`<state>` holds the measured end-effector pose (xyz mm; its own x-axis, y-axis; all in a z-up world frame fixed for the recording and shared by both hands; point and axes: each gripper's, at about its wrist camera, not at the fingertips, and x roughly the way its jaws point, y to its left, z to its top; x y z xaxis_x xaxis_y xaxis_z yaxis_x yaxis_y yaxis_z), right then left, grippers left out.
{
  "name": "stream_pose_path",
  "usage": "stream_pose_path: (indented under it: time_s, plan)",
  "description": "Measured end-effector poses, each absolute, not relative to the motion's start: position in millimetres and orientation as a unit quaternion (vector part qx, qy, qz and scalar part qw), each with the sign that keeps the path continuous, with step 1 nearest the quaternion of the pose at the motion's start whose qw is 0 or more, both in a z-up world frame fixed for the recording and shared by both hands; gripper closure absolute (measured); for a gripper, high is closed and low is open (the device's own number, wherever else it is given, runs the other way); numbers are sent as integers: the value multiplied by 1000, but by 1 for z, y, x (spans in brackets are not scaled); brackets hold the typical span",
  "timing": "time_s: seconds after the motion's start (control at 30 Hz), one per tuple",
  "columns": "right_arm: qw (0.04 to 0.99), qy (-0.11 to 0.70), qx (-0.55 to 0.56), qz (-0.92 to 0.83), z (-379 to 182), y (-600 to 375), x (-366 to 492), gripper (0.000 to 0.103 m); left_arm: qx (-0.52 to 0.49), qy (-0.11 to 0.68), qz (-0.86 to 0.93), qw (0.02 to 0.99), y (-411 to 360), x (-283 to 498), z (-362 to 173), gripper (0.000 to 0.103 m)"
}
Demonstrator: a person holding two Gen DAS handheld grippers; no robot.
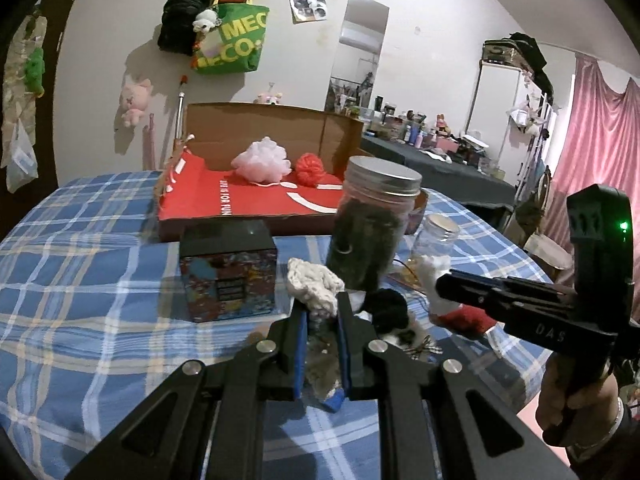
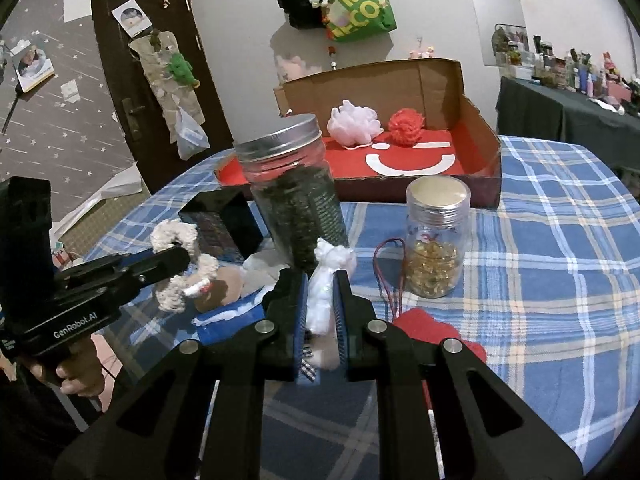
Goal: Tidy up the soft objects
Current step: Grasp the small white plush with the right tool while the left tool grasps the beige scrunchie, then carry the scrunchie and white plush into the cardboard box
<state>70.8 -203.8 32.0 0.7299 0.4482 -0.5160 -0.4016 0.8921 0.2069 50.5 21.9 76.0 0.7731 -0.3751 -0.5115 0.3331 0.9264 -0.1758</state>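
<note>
1. Tongs both clamped: left gripper [image 1: 322, 312] pinches a cream crocheted toy [image 1: 314, 284], right gripper [image 2: 320, 300] squeezes a white plush [image 2: 326, 280].
2. Cardboard box [image 2: 480, 136], straight ahead beyond both tips, holds a pink pouf [image 2: 352, 124] and red pouf [image 2: 406, 126].
3. Tall jar [image 2: 296, 200] stands just past the tips.

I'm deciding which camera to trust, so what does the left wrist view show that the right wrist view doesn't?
Only the left wrist view: the pink curtain and wall mirror. Only the right wrist view: the dark door and the small jar unobstructed. Both: the cardboard box holding a pink pouf and a red one, the tall jar, and the left gripper and right gripper clamped on soft items.
</note>
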Motion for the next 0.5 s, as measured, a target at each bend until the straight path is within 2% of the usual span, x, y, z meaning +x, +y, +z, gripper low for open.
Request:
stream_pose_path:
  time_s: [0.27,0.5]
  plan:
    - [927,290,48,231,32,-208,70,91,-43,290,-182,939,29,55,75,89]
    - [914,309,106,240,30,-245,77,91,-87,321,-173,927,74,64,70,89]
